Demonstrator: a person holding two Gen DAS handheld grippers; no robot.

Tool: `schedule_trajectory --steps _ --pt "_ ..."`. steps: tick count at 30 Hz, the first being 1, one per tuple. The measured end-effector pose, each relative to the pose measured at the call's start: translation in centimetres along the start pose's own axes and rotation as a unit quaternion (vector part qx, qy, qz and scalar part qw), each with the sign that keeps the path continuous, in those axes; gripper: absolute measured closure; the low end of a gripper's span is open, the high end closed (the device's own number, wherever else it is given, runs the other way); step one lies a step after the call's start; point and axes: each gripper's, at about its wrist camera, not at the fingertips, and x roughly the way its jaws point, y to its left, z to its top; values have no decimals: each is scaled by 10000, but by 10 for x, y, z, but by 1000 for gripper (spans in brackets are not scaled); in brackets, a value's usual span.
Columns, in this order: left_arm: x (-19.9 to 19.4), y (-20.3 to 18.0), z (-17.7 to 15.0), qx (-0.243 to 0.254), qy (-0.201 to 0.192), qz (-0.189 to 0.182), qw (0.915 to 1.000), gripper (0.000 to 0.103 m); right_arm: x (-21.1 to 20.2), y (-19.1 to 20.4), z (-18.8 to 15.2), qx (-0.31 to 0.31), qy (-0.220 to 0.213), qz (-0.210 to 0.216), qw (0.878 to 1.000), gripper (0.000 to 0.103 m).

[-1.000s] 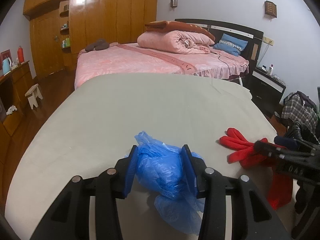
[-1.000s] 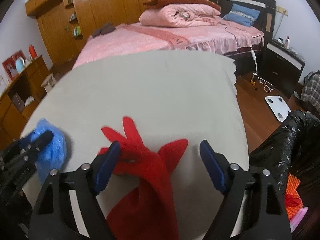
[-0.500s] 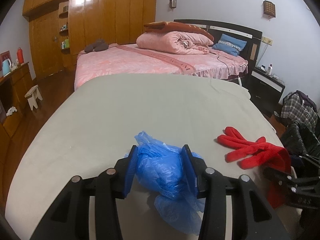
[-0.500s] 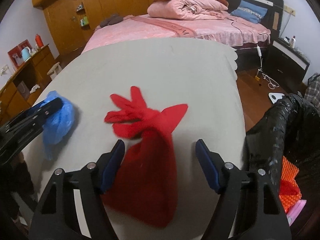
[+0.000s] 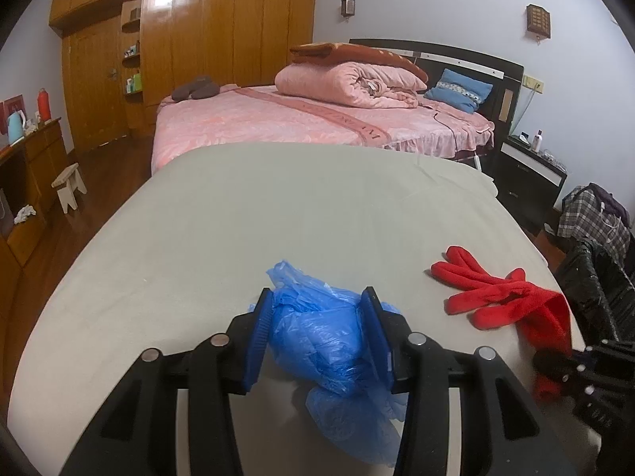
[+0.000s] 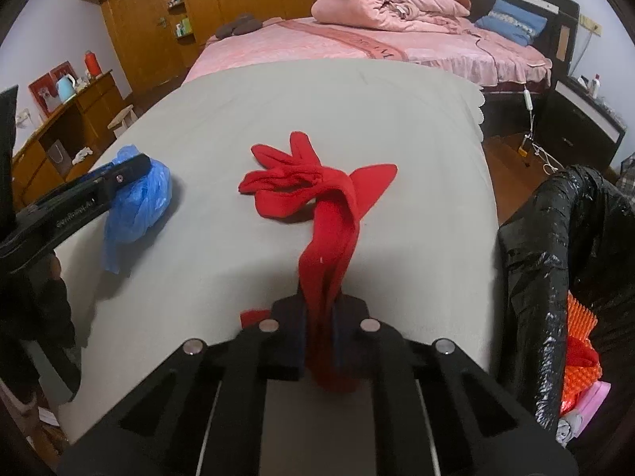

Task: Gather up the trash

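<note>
A crumpled blue plastic bag lies near the front edge of the grey-covered table, and my left gripper is shut on it, both blue pads pressing its sides. In the right wrist view the same blue bag sits at the left under the left gripper's finger. A red glove lies mid-table, fingers spread away from me. My right gripper is shut on its cuff, the cloth pulled taut up from the table. From the left wrist view the red glove shows at the right.
A black trash bag stands open off the table's right edge, with orange and pink waste inside. Behind the table is a pink bed with folded quilts. Wooden wardrobes and a low cabinet line the left; a small stool is on the floor.
My right gripper drew back along the red glove toward its cuff and closed on it. The left gripper and the blue bag stayed put.
</note>
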Motion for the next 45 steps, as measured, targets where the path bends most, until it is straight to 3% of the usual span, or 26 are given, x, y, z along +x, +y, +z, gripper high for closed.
schedule_trajectory --steps 5,10,23,27,29,31,34,40,45 --pt "2 0 0 23 42 2 10000 58 -13 -1 26 -5 -420 108 9991 95" --pt "0 0 0 9 33 3 10000 58 1 1 59 13 -648 140 9978 95" --pt "3 14 14 -122 -119 141 9998 58 65 8 96 112 -366 377 9986 91" --pt "6 19 16 -144 -107 166 9997 58 78 7 92 83 -171 559 9983 83" --pt "7 21 16 -164 -86 164 9997 58 75 9 92 44 -174 698 9974 70" --pt "9 21 16 -178 -67 163 9997 58 69 11 91 -40 -180 747 9970 50" --pt "10 21 16 -183 -72 156 9997 58 55 10 85 22 -238 731 9970 37" --pt "10 21 14 -199 -74 145 9997 58 29 -1 71 288 -318 697 9966 31" --pt "12 20 13 -192 -91 109 9997 58 32 -14 72 430 -360 452 9974 27"
